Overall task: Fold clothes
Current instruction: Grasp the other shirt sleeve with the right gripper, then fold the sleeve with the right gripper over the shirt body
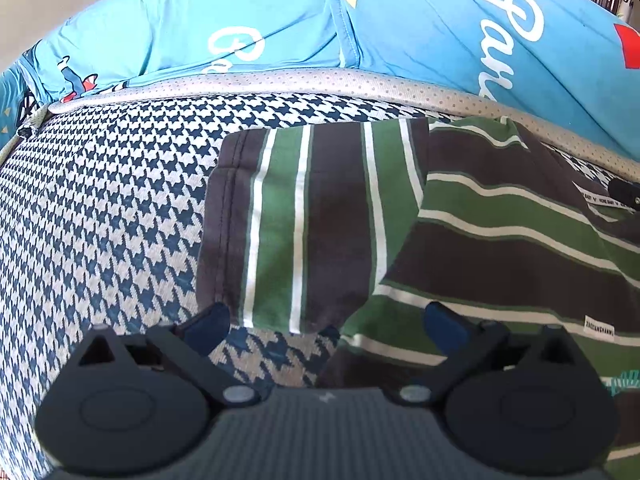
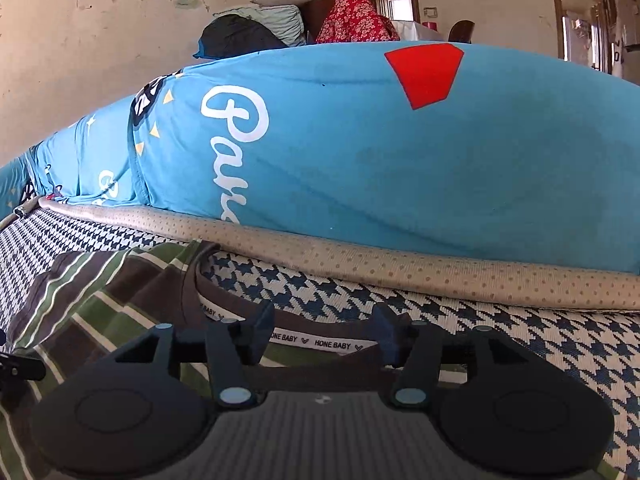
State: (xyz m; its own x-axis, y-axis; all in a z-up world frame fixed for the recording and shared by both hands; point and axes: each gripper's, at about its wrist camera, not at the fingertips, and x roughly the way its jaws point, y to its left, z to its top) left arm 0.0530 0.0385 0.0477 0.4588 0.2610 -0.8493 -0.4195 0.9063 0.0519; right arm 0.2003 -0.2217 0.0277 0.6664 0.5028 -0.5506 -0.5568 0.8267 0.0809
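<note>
A brown, green and white striped shirt point(image 1: 500, 248) lies flat on the houndstooth surface point(image 1: 100, 200). One sleeve point(image 1: 312, 220) is folded inward, with its stripes running upright. My left gripper point(image 1: 326, 330) hovers open over the sleeve's lower edge, one fingertip point(image 1: 208, 326) above bare houndstooth and the other over the shirt body. In the right wrist view the shirt point(image 2: 100, 300) shows its collar point(image 2: 320, 322) with a "HONE BABY" tape. My right gripper point(image 2: 326, 334) is open, with the collar lying between its fingers, and the pads stand clear of it.
A bright blue quilt point(image 2: 360, 152) with white script is bunched along the far side behind a beige dotted trim point(image 2: 400, 264). Pillows and a red floral cloth point(image 2: 356, 16) are piled at the back wall. Bare houndstooth point(image 2: 540, 340) extends right of the shirt.
</note>
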